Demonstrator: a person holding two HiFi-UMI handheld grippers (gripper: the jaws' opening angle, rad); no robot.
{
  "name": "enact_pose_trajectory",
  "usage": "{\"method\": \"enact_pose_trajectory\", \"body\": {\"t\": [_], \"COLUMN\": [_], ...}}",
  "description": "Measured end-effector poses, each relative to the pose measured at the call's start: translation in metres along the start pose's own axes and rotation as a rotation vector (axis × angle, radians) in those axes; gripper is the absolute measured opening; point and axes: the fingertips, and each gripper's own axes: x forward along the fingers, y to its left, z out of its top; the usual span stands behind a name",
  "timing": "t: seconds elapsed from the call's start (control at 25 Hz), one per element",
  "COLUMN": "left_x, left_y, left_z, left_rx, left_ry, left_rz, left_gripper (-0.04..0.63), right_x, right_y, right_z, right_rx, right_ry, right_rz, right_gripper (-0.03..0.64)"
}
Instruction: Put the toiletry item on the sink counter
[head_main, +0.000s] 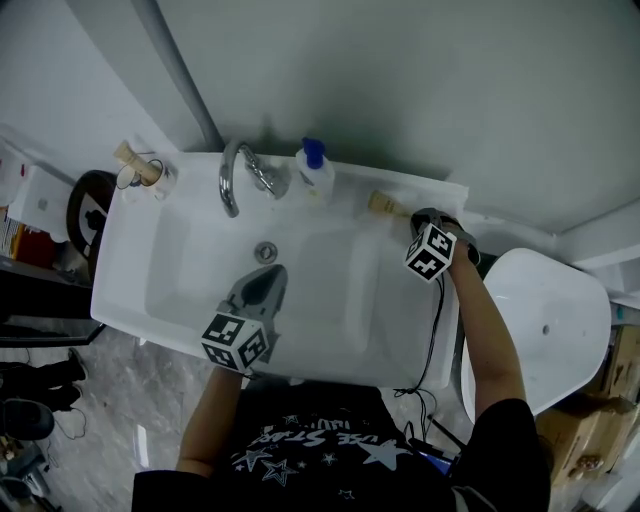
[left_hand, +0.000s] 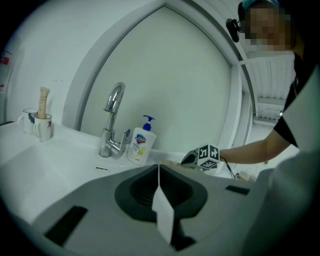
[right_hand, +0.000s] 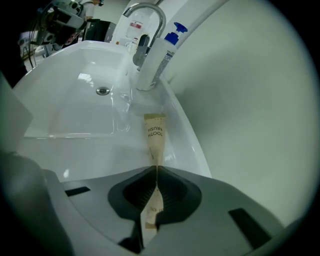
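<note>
White porcelain fills the head view: the sink (head_main: 120, 290) sits below me with its drain (head_main: 265, 251) in the middle of the basin. My left gripper (head_main: 262, 285) hangs over the near part of the basin. My right gripper (head_main: 410, 213) reaches to the far right corner of the worktop and clamps one end of a tan toothbrush packet (head_main: 383, 203). The packet lies along the far ledge, right of the soap bottle (head_main: 315, 178) with the blue pump. The faucet (head_main: 232, 175) stands just left of that bottle. Two cups (head_main: 150, 178) stand at the far left corner, one of them with a tube in it.

From the left gripper view, my left gripper's (left_hand: 159, 167) jaws are pressed together. A thin white strip (left_hand: 162, 212) shows at their seam, and I cannot tell what it is. Beyond them stand the faucet (left_hand: 112, 120) and the soap bottle (left_hand: 140, 145), with the cups (left_hand: 42, 127) far left. My right gripper (left_hand: 184, 162) is low on the ledge at right.

From the right gripper view, my right gripper's (right_hand: 156, 170) jaws are nearly together, pinching the packet (right_hand: 154, 135). It runs away from me along the narrow ledge between the basin and the wall, and its far end seems to rest there. The bottle (right_hand: 152, 65) and faucet (right_hand: 145, 20) stand farther along the same ledge.
</note>
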Motion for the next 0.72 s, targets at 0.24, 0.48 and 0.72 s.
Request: {"method": "enact_pose_trajectory", "body": {"t": [0.24,0.48,0.72], "left_x": [0.008,0.008,0.004], "left_y": [0.000,-0.002,0.000], "left_z": [0.005,-0.005,-0.006], "left_rx": [0.026,0.034,0.023], "left_ry": [-0.023,0.002,0.000], "left_rz": [-0.018,-0.027,-0.031], "left_gripper": [0.021,0.021,0.021], "right_x": [0.008,0.008,0.001], "right_y": [-0.001,-0.004,-0.005], "right_z": [0.002,0.000,-0.001], "right_rx": [-0.023,-0.022,0.019], "right_ry": [0.008,0.011,0.008], "right_rz": [0.004,-0.018,-0.036], "right_gripper": [0.021,0.099,0.133]}}
